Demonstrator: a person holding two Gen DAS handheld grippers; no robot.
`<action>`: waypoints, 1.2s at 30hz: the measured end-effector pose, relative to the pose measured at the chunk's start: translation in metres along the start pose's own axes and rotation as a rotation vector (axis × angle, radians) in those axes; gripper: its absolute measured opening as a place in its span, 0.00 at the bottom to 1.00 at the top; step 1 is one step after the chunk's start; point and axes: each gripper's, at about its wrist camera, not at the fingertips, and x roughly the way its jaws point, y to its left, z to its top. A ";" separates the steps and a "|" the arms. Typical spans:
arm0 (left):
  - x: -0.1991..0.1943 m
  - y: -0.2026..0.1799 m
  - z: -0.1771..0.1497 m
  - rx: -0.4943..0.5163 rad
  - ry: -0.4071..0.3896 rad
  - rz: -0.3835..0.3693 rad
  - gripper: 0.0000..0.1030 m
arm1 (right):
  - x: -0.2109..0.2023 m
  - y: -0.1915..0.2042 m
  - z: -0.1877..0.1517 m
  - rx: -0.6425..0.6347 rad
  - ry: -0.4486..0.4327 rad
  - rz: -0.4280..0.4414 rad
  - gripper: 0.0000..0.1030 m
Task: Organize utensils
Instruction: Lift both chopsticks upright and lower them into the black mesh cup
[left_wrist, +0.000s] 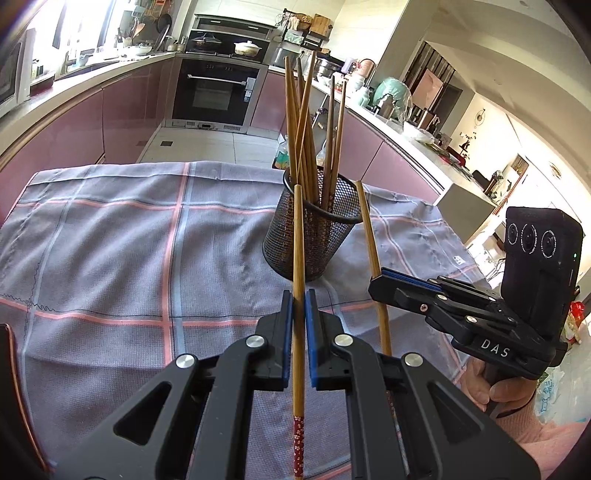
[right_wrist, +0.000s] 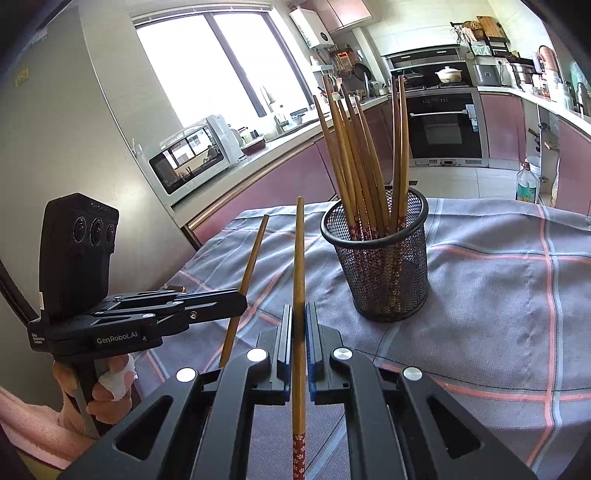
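A kitchen with glossy mauve cabinet fronts (left_wrist: 122, 107) runs along both sides under pale countertops (right_wrist: 258, 155). A large window (right_wrist: 221, 66) at the upper left of the right wrist view floods the room with daylight – almost blown out. Below it sits a white microwave (right_wrist: 192, 158). A black built-in oven (left_wrist: 218, 94) stands at the far end (a pale pot on the hob above it). The floor is light tile (left_wrist: 207, 146).

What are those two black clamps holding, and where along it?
Each grips one wooden chopstick. The left gripper clamps its chopstick toward the patterned end; the right gripper holds its chopstick likewise.
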 end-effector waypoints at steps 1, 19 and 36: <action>-0.001 -0.001 0.001 0.002 -0.003 0.000 0.07 | -0.001 0.000 0.000 0.000 -0.003 0.000 0.05; -0.019 -0.016 0.013 0.030 -0.060 -0.007 0.07 | -0.015 -0.004 0.011 -0.010 -0.073 -0.002 0.05; -0.027 -0.026 0.026 0.052 -0.102 -0.008 0.07 | -0.033 -0.007 0.028 -0.024 -0.137 -0.019 0.05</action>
